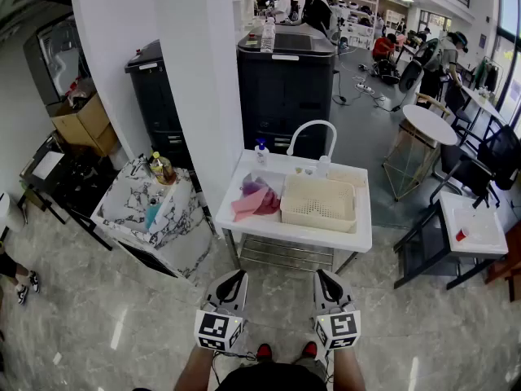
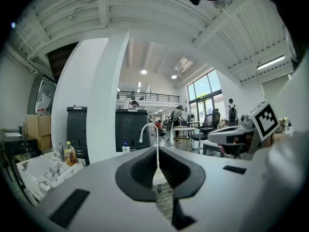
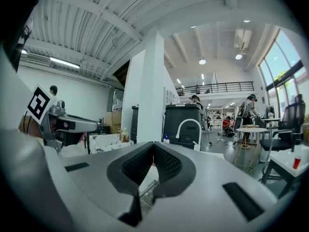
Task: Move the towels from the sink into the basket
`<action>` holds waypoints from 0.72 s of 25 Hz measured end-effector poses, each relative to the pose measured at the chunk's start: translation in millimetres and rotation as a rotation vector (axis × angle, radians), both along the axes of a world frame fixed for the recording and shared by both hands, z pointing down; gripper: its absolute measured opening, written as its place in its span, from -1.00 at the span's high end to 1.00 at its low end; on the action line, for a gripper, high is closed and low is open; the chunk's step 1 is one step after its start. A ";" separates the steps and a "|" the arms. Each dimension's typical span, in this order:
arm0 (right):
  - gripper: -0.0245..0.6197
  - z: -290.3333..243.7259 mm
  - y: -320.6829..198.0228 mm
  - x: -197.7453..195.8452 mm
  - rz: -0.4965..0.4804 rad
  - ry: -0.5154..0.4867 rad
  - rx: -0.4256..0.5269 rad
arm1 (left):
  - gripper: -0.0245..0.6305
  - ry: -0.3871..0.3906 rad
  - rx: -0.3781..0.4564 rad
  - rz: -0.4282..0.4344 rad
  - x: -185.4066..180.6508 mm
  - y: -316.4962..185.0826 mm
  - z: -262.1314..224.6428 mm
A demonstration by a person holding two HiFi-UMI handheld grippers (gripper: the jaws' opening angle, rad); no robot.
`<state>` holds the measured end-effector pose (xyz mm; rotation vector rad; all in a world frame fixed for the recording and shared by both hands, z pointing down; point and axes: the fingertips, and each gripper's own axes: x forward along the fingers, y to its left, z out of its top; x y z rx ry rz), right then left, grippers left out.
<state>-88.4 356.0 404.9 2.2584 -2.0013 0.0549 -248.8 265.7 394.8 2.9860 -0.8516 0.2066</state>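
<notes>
Pink and purple towels (image 1: 253, 199) lie bunched in the left part of the white sink (image 1: 293, 236). A cream plastic basket (image 1: 317, 203) stands in the sink's right part, and nothing shows inside it. A white faucet (image 1: 312, 128) arches over the back rim and also shows in the left gripper view as the faucet (image 2: 147, 129) and in the right gripper view as the faucet (image 3: 187, 126). My left gripper (image 1: 235, 276) and right gripper (image 1: 324, 276) are held side by side near my body, well short of the sink. Both point at it, roughly level, and their jaws are shut on nothing.
A marble-patterned table (image 1: 135, 218) with bottles (image 1: 161, 168) stands left of the sink, beside a white pillar (image 1: 191, 72). A black cabinet (image 1: 285, 84) is behind the sink. To the right are a round table (image 1: 429, 124) and a white table (image 1: 479, 228). People work far back.
</notes>
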 end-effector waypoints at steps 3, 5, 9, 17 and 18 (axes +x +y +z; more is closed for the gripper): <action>0.83 0.0 -3.4 2.1 0.001 0.000 -0.004 | 0.87 0.005 -0.002 0.006 3.0 -2.7 -1.4; 0.83 -1.0 -4.5 2.0 0.000 -0.002 0.002 | 0.87 0.008 -0.004 0.008 3.6 -3.6 -1.2; 0.83 -2.9 -6.8 -1.1 -0.013 -0.029 0.016 | 0.87 0.014 -0.010 0.010 2.2 -5.3 -0.5; 0.83 -2.5 -19.8 -15.4 -0.036 -0.030 0.003 | 0.87 0.011 -0.023 0.000 -11.9 -15.7 3.2; 0.83 -2.5 -22.8 -18.3 -0.044 -0.032 0.003 | 0.87 0.014 -0.025 -0.004 -13.8 -17.6 3.1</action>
